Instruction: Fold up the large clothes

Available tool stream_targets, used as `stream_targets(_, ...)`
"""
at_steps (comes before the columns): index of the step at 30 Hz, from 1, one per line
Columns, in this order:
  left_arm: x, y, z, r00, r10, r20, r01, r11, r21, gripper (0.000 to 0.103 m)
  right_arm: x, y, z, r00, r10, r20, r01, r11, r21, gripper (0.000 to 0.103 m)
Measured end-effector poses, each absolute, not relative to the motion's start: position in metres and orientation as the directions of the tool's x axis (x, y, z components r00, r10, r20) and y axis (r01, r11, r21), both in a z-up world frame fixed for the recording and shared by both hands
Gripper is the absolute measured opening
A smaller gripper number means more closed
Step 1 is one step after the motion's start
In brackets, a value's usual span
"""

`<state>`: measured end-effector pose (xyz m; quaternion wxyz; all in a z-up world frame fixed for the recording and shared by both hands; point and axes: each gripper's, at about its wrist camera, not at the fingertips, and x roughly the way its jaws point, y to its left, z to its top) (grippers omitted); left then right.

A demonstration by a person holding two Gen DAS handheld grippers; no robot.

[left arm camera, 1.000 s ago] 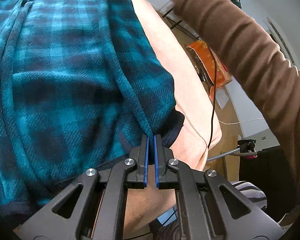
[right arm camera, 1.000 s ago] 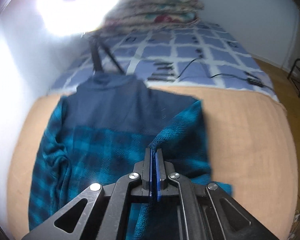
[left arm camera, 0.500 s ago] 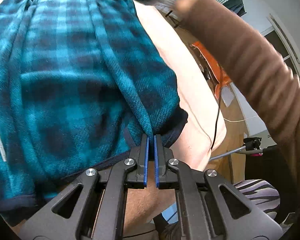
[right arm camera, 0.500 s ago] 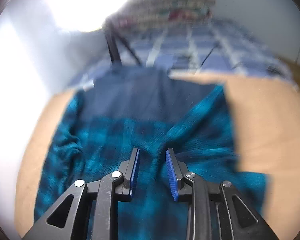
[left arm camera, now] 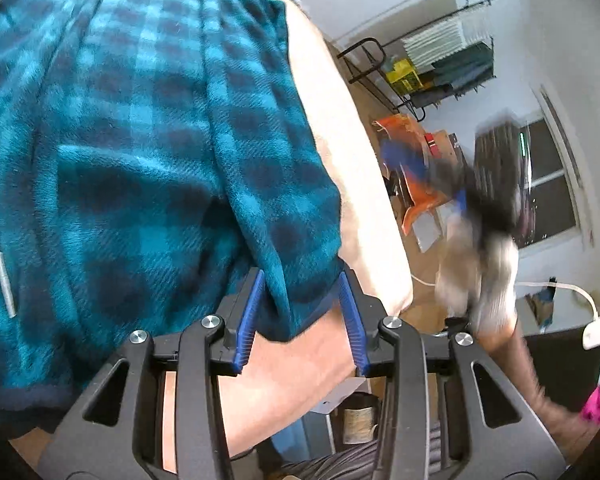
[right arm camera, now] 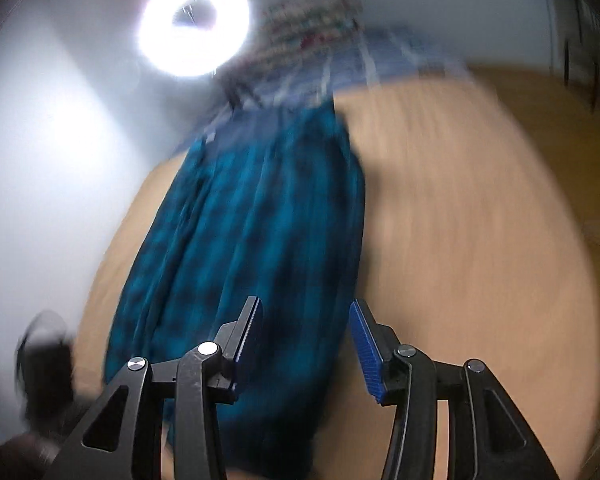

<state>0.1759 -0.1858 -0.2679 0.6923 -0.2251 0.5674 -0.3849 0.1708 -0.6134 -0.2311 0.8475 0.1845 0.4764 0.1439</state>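
Both tools just opened, garment [left arm camera: 148,152] hem released, bedcover [right arm camera: 460,220] bare alongside

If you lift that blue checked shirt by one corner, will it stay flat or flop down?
The shirt would probably flop: it lies in soft folds and ridges. It looks fuzzy and thick, so likely not slippery. Its hem droops over the bed's edge.

The garment [left arm camera: 148,152] lies on the pad [left arm camera: 352,184], reaching its near edge. Behind the pad's far end sits a bed [right arm camera: 364,60] with a stack of bedding [right arm camera: 312,20] on it. Right of the pad stands a rack [left arm camera: 432,64] on the floor.
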Motion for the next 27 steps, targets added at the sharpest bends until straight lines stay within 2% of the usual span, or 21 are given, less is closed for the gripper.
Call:
stream_targets(4, 0.182, -0.201, -0.285, 0.027, -0.775, -0.631, 0.261, 0.615, -0.744, 0.036, 0.117, -0.607, -0.266, 0.461, 0.497, -0.735, -0.044, 0.840, 0.540, 0.048)
stream_targets(5, 0.183, -0.206, -0.289, 0.020, -0.762, -0.647, 0.263, 0.628, -0.732, 0.026, 0.111, -0.604, -0.271, 0.459, 0.502, -0.733, -0.040, 0.836, 0.548, 0.048)
stream_targets(6, 0.185, -0.209, -0.290, 0.018, -0.751, -0.660, 0.263, 0.640, -0.722, 0.001, 0.107, -0.601, -0.277, 0.453, 0.512, -0.729, -0.036, 0.828, 0.560, 0.048)
stream_targets(12, 0.205, -0.179, -0.282, 0.145, -0.731, -0.667, 0.193, 0.682, -0.706, 0.002, 0.108, -0.587, -0.284, 0.457, 0.550, -0.699, -0.052, 0.801, 0.596, 0.048)
stream_targets(23, 0.199, -0.178, -0.294, 0.130, -0.682, -0.720, 0.207, 0.729, -0.652, 0.002, 0.129, -0.564, -0.309, 0.437, 0.559, -0.704, -0.044, 0.795, 0.604, 0.047)
stream_targets(25, 0.199, -0.180, -0.292, 0.126, -0.690, -0.712, 0.202, 0.721, -0.663, 0.002, 0.131, -0.558, -0.307, 0.423, 0.602, -0.677, -0.073, 0.767, 0.637, 0.014)
stream_targets(27, 0.194, -0.182, -0.286, 0.116, -0.714, -0.690, 0.201, 0.698, -0.688, 0.002, 0.129, -0.551, -0.296, 0.403, 0.587, -0.703, -0.106, 0.792, 0.601, 0.008)
